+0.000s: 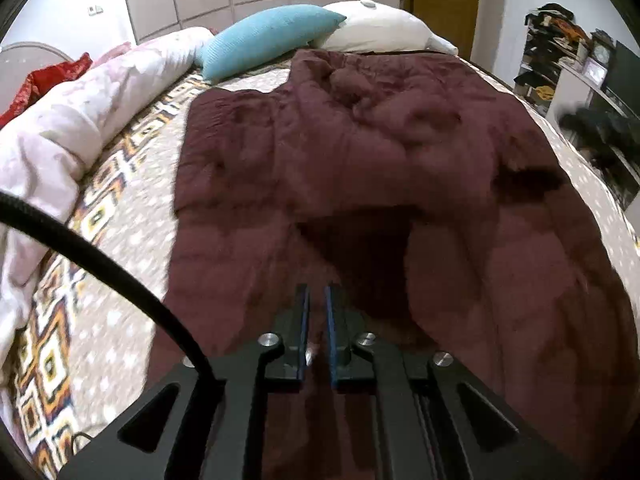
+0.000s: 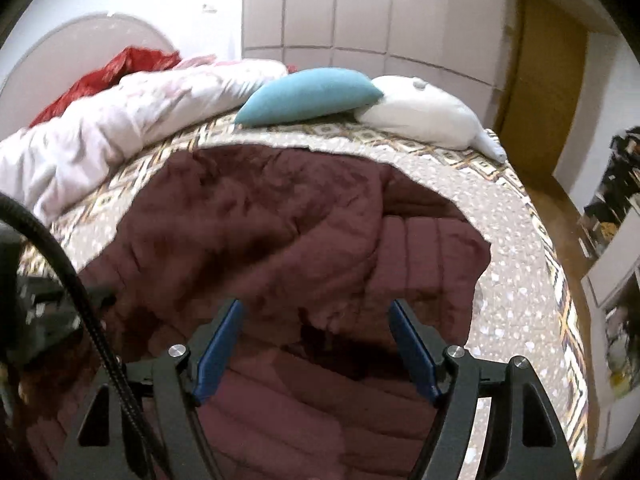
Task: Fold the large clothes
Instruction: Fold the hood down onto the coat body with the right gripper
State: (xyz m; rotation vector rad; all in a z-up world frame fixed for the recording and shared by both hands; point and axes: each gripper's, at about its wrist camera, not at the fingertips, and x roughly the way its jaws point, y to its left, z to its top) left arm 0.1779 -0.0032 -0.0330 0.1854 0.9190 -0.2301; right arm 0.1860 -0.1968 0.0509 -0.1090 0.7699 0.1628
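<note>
Garment: a maroon quilted jacket (image 1: pixel 360 152) lies spread over the patterned bedspread (image 1: pixel 132 184), on the near side of the teal pillow (image 1: pixel 268 36). Laid wide like this, its edges can be reached for folding.
Material: puffy stitched channels, matte and soft; the surface is rumpled, with a dark hollow where one layer laps over another.
Left gripper (image 1: pixel 316 300): the blue-lined jaws stand nearly pressed together, a narrow slit between them, directly above the jacket's near part. Whether any cloth is caught in the slit cannot be told.
Right gripper (image 2: pixel 316 316): jaws spread wide, nothing between the pads, poised over the jacket's ribbed near edge, probably ready to take a hem.
Bedspread: pale speckled field with an orange-and-black diamond border; flat, a good folding surface.
Beside the teal pillow: a white pillow (image 1: pixel 376 24), smooth and plump, touching it on one side; a crumpled white duvet (image 1: pixel 72 112) heaped on the other side, away from the jacket, leaving the working area free.
Red fabric (image 1: pixel 44 80): shiny, bunched beyond the duvet.
</note>
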